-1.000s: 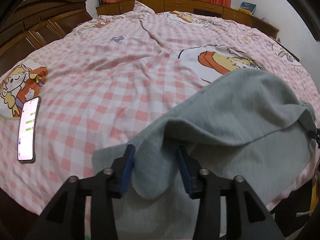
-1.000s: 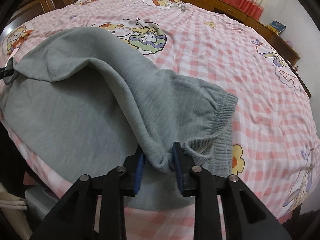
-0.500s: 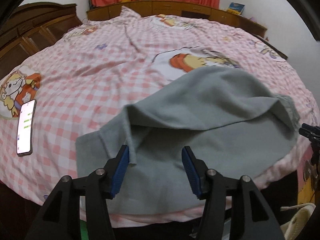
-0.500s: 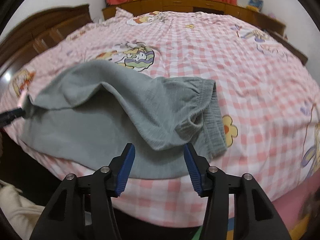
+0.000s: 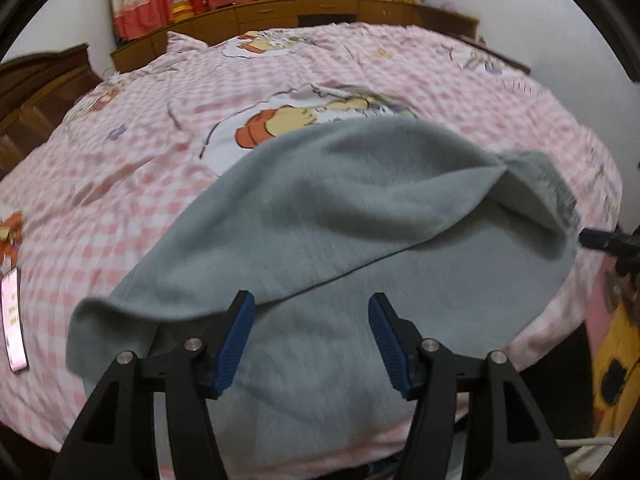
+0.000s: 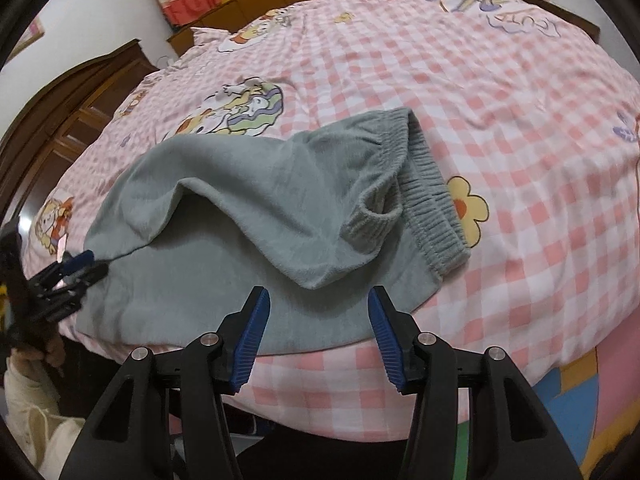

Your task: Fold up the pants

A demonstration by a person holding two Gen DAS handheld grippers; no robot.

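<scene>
Pants [image 5: 360,208] grey, fleecy, folded lengthwise on pink checked bedspread [image 5: 160,168] near bed edge; ribbed waistband [image 6: 432,204] exposed. Left gripper [image 5: 311,336] jaws opening, empty. Right gripper [image 6: 316,328] parted, empty.

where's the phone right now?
The phone lies on the pink checked bedspread at the far left edge of the left wrist view, left of the grey pants and apart from them. The right wrist view doesn't show it clearly.
</scene>
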